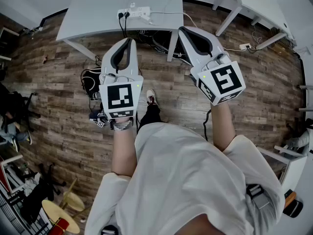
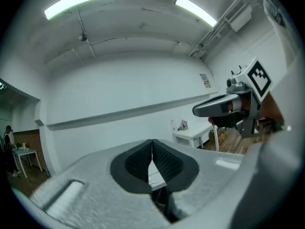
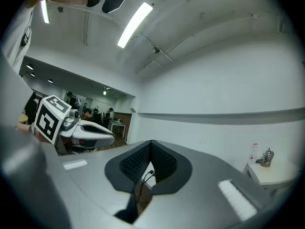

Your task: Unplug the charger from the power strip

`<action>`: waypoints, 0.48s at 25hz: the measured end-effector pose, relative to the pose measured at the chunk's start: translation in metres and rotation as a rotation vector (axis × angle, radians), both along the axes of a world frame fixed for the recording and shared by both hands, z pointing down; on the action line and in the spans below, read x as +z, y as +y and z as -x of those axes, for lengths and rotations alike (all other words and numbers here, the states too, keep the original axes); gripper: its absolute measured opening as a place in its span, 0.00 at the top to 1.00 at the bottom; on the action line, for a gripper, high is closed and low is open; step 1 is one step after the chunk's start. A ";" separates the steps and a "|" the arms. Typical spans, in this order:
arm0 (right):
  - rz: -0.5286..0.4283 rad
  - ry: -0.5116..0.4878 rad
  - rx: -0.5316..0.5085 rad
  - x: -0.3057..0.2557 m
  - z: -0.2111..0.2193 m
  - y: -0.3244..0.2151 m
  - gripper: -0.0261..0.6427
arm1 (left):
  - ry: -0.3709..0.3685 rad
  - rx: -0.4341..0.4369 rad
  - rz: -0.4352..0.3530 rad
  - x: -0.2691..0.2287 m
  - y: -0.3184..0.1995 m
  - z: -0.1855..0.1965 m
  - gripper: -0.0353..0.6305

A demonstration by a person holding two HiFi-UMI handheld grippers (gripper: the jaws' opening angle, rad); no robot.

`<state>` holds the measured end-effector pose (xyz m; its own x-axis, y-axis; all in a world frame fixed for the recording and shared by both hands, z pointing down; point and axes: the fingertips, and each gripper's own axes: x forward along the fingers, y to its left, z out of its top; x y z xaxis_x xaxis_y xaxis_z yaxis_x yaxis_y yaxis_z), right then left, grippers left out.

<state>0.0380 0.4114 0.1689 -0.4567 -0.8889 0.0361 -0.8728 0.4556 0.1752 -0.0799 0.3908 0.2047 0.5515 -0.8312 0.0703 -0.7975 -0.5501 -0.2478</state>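
A white power strip (image 1: 134,12) lies at the near edge of a grey table (image 1: 93,13) in the head view. Black plugs (image 1: 123,15) sit at its left end. At its right end is a white charger (image 1: 146,16), with a white cable (image 1: 168,12) trailing off to the right. My left gripper (image 1: 130,41) (image 2: 152,143) is held level in the air short of the table, its jaws shut with nothing between them. To its right my right gripper (image 1: 181,30) (image 3: 151,143) is also level, shut and empty. Neither gripper touches the strip.
Black cables (image 1: 90,84) hang below the table onto the wooden floor. A second white table (image 1: 257,6) stands at the upper right, with a socket block (image 1: 244,46) on the floor near it. Chairs and clutter (image 1: 19,116) line the left side. The person's shoe (image 1: 151,98) is below the grippers.
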 end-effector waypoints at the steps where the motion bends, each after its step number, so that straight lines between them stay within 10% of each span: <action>1: 0.003 0.000 -0.001 0.001 0.002 -0.004 0.96 | 0.000 -0.002 0.003 0.001 -0.004 0.002 0.94; 12: -0.035 -0.072 0.019 -0.007 0.006 -0.102 0.96 | 0.013 -0.004 0.006 0.005 -0.106 0.014 0.94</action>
